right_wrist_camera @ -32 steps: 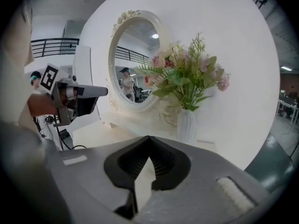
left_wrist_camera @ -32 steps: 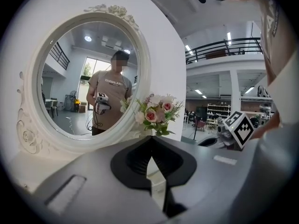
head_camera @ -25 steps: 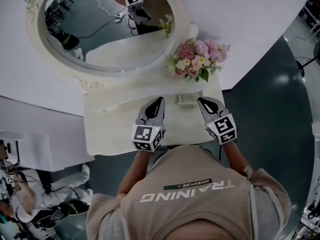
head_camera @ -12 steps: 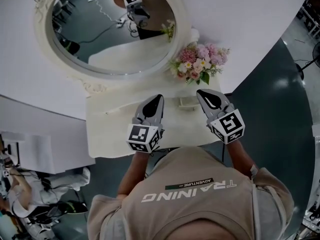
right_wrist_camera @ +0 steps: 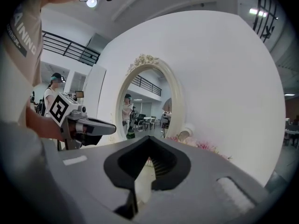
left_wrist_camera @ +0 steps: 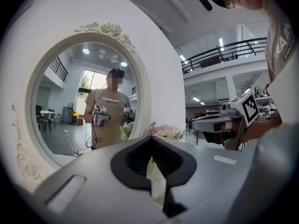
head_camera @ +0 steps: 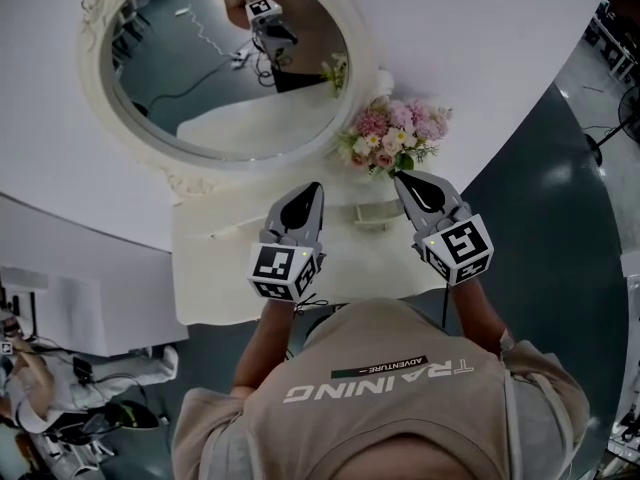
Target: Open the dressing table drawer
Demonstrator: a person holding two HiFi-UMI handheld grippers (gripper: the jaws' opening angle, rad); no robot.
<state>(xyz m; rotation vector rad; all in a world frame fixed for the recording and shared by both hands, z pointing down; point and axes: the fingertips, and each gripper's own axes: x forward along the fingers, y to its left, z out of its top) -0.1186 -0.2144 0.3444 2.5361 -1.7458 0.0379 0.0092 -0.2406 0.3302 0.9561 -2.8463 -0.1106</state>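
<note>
Left tool (head_camera: 314, 187) has its jaws together with nothing between them; right tool (head_camera: 402, 177) likewise closed and empty. Both are held level above the bench (head_camera: 215, 278), tips toward the wall (head_camera: 490, 38)

Bench is the dressing table: cream-white top, standing against the wall directly in front of the person. Its drawer cannot be made out from above. Small cream fitting (head_camera: 371, 214) on the top between the two tools, kind unclear. Oval mirror (head_camera: 200, 88) in a carved cream frame behind the bench; pink and white flowers (head_camera: 394, 134) at its right foot

Writing: shirt (head_camera: 380, 388) reads "TRAINING", with "ADVENTURE" smaller beside it; black square markers on each tool's cube

Wall is white and curved, floor (head_camera: 545, 218) dark grey and glossy. Second person in pale clothing (head_camera: 45, 393) at the lower left of the head view. Gripper views show a tall hall — railed balcony (left_wrist_camera: 224, 56), strip lights on the ceiling
</note>
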